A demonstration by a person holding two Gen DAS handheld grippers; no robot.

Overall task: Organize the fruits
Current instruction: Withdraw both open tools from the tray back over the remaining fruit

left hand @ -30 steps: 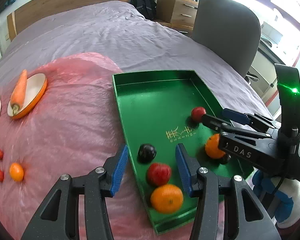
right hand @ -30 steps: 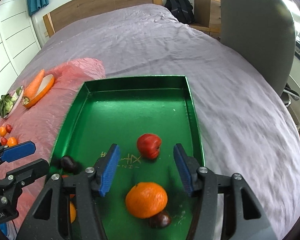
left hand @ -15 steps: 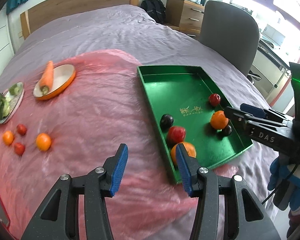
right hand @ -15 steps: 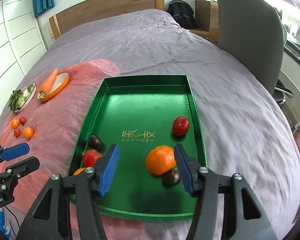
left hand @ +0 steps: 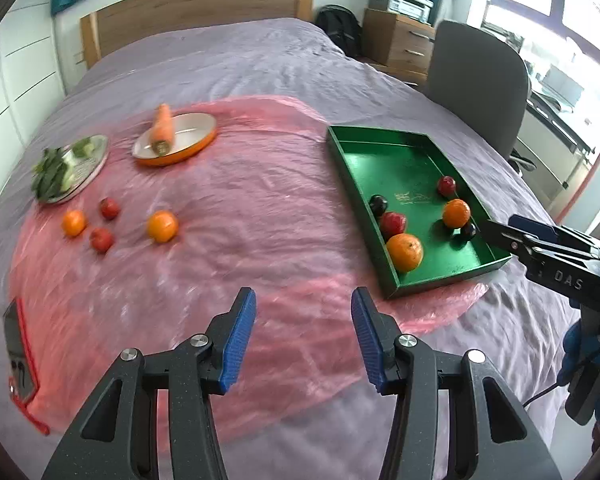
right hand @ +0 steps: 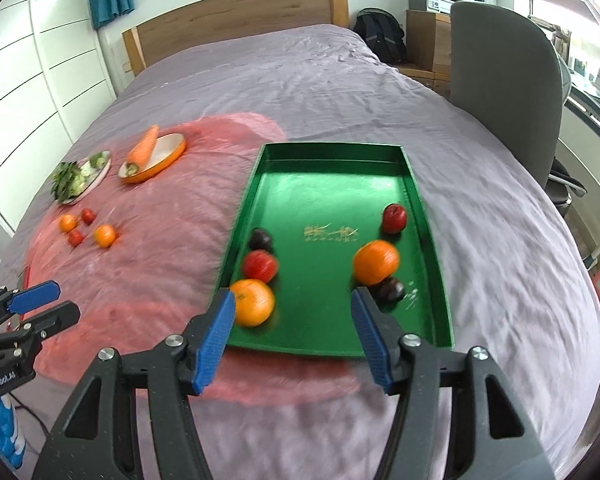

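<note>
A green tray [left hand: 384,140] [right hand: 332,150] lies on the bed and holds two oranges [left hand: 405,251] [right hand: 376,261], two red fruits [left hand: 393,223] [right hand: 394,217] and two dark plums [left hand: 378,204] [right hand: 389,290]. On the pink sheet lie two more oranges [left hand: 162,225] [right hand: 105,235] and two small red fruits [left hand: 101,239] [right hand: 75,237]. My left gripper [left hand: 303,336] is open and empty above the pink sheet, near the bed's front. My right gripper [right hand: 293,336] is open and empty above the tray's near end.
An orange plate with a carrot [left hand: 164,128] [right hand: 142,148] and a plate of greens [left hand: 66,168] [right hand: 76,176] sit at the back left. A dark flat device [left hand: 18,348] lies at the left edge. A grey chair [right hand: 504,80] stands to the right of the bed.
Both grippers have pulled back and up from the tray, empty and open. The left one has swung left over the pink sheet, bringing the loose fruits and plates into view.
</note>
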